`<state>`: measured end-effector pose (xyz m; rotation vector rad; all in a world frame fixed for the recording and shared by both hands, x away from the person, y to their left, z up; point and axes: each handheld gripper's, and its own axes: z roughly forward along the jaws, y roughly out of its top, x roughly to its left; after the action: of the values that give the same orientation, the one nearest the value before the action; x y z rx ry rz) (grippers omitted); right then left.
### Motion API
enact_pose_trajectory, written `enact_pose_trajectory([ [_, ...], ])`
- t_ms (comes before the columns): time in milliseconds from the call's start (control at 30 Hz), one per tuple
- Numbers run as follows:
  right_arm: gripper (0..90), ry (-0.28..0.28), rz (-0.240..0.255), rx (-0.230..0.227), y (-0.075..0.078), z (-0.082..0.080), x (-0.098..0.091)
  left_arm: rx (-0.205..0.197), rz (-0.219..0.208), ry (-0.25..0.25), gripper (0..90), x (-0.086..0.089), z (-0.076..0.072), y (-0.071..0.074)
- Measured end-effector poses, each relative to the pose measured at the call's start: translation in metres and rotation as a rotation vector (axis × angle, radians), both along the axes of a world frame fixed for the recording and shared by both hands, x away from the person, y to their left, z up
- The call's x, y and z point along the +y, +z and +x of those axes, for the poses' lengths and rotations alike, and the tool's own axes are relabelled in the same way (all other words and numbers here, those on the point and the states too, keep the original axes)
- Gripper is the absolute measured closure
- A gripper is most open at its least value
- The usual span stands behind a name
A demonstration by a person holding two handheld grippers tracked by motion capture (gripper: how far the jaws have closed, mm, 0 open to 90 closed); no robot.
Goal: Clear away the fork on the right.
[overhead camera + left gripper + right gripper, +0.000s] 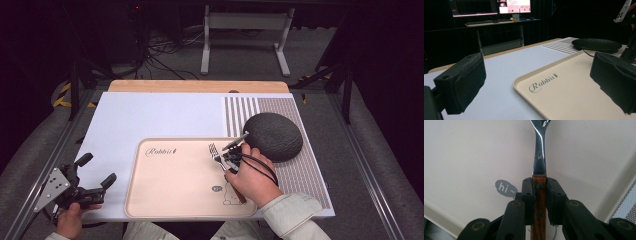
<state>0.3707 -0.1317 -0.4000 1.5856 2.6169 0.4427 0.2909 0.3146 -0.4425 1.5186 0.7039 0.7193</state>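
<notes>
My right gripper [226,161] is shut on a fork [215,151] with a wooden handle, holding it low over the cream tray [170,200], tines pointing away. In the right gripper view both pads [527,195] clamp the brown handle [539,200], and the steel neck [539,152] runs up over the tray [474,157] beside a grey "hi~" bubble [505,188]. My left gripper [97,170] rests at the table's near left corner, open with nothing between its fingers. Its view [537,82] looks across the tray's "Rabbit" corner [574,95].
A dark round textured plate [274,136] lies on a striped placemat [300,175] right of the tray, close to my right hand. A white board [140,115] covers the table. Metal rails run along both sides, and a desk with monitors [499,7] stands beyond.
</notes>
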Motion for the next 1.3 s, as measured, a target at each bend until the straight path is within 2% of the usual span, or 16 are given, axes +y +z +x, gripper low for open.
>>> enact_pose_trajectory([
  [300, 78.4, -0.011, 0.000, 0.018, -0.006, 0.002, 0.002, 0.000, 0.000, -0.001, 0.8, 0.000, 0.000, 0.000],
  [467, 78.3, -0.019, -0.019, 0.032, -0.010, 0.004, 0.001, 0.001, -0.001, 0.000, 0.8, 0.000, 0.000, 0.000],
  [1300, 78.0, -0.017, -0.042, 0.060, -0.017, 0.009, 0.001, 0.003, 0.003, -0.003, 0.8, 0.000, 0.000, 0.000],
])
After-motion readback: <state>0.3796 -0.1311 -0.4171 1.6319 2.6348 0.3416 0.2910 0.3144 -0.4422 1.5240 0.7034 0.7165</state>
